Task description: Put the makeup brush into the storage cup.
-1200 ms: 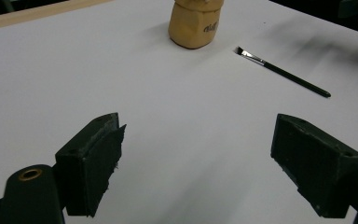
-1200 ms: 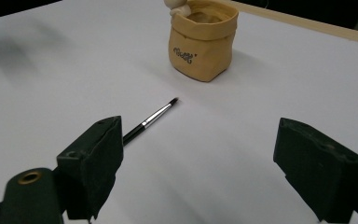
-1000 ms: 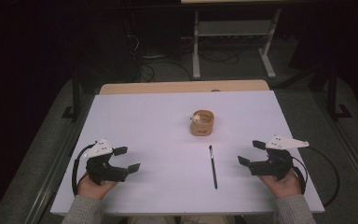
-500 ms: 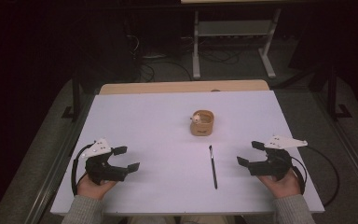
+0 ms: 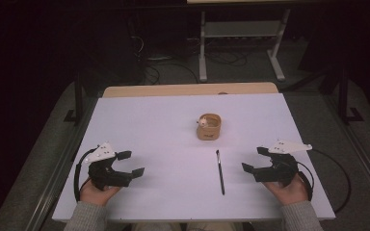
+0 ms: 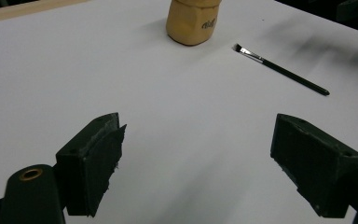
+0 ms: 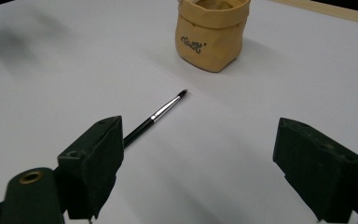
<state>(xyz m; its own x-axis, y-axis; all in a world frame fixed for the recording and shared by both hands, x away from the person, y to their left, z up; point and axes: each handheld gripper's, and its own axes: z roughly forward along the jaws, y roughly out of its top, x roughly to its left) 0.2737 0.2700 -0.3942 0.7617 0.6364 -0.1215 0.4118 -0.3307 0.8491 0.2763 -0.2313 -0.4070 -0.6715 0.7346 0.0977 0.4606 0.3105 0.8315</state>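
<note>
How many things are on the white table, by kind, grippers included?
Grippers: 2, the left gripper and the right gripper, both open.
Brush: 1.
Tan pouch: 1.
Total: 4.

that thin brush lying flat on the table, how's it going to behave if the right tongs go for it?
The brush looks thin, straight and rigid, so probably stiff and very light. Its slim round-looking handle lies flat on the smooth white table, so a nudge may roll or skid it. The right tongs are wide open; getting blocky jaws under something so low could be fiddly.
</note>
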